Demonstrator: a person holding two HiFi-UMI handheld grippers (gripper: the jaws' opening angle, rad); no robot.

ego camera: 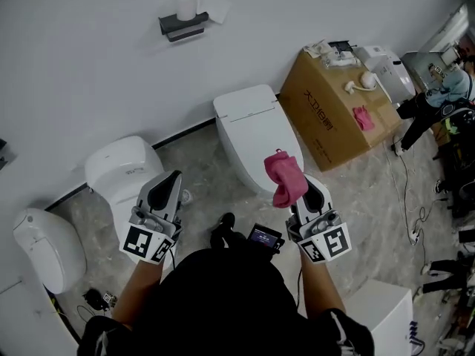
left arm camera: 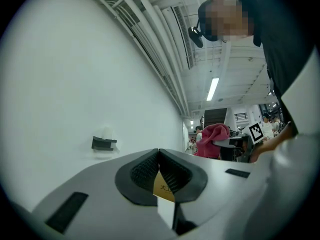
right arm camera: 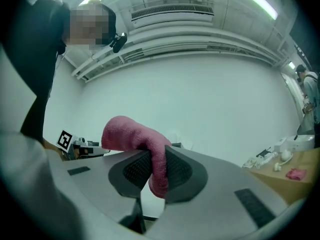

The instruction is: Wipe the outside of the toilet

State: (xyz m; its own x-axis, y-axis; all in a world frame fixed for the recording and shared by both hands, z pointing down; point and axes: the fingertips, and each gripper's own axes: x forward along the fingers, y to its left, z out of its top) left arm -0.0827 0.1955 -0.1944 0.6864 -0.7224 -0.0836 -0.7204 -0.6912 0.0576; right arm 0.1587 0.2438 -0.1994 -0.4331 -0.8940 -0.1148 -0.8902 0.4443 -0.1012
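- Straight ahead of the person, the toilet (ego camera: 249, 128) stands with its back to the white wall (ego camera: 89, 65), lid down, on a grey marbled floor (ego camera: 371, 199)
- A pink cloth (ego camera: 286, 176) is bunched up over the toilet's front end in the head view; whether it touches the toilet cannot be told
- The right gripper (ego camera: 303, 193) has its jaws clamped on that cloth, which folds over the top of them and hangs down between the pads
- The left gripper (ego camera: 172, 180) has its jaws closed tip to tip with nothing between them, and it is held in front of a second white toilet (ego camera: 122, 165)
- A cardboard box (ego camera: 334, 117) sits just beside the toilet on the right, with another pink cloth (ego camera: 364, 117) lying on its top
- A toilet roll holder (ego camera: 182, 21) is fixed to the wall above
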